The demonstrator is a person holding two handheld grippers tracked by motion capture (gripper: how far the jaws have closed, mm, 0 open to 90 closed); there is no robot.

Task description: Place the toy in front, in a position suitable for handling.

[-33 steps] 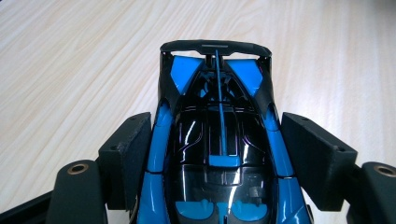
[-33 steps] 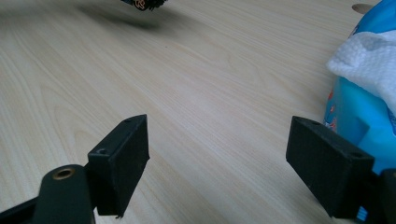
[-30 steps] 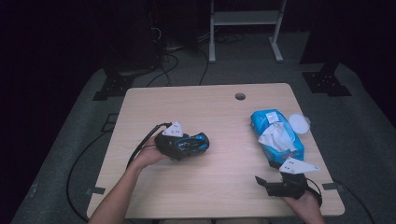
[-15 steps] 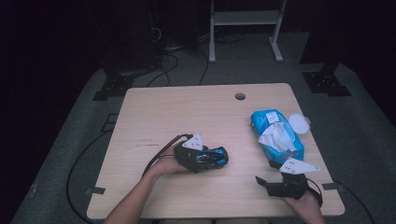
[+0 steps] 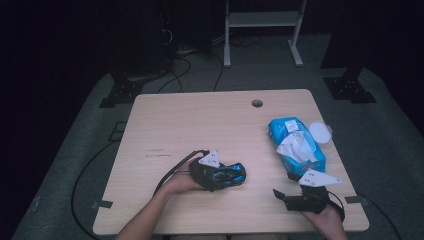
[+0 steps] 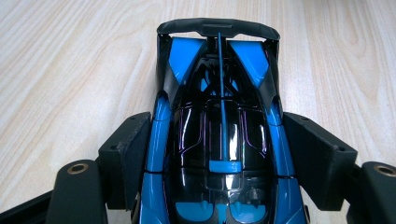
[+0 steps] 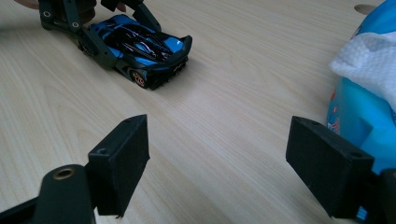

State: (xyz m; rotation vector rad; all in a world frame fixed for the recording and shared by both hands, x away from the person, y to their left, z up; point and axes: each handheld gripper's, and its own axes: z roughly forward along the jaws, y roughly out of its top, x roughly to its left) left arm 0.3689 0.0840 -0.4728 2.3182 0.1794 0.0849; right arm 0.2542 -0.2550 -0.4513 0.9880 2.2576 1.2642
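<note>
The left gripper (image 5: 239,173) is clamped on a glossy blue-and-black plastic toy sports car (image 6: 219,135), its two black pads pressing the car's flanks about midway along the body, so the grip sits near the balance point and the car should not swing nose-down or tail-down. In the left gripper view the car's rear wing points to twelve o'clock, away from the hand. In the right gripper view the wheels look to be on or just above the pale wood-grain table (image 5: 200,120) (a thin shadow under the tail makes contact hard to call). On the table, seen from the high view, the car lies toward six o'clock, a little left of centre, tail toward three o'clock.

The right gripper (image 5: 284,198) rests low at about five o'clock, jaws spread wide with nothing between them, aimed across the table at the car. Just beside it, toward three o'clock, lies a blue soft-plastic pack of wet wipes (image 5: 296,145) with a white tissue (image 5: 295,149) pulled up through the opening, and a round white lid (image 5: 320,132) sits near the pack's far side. That placement suggests the right gripper is waiting to pull a wipe for the car while the left steadies it within easy reach
</note>
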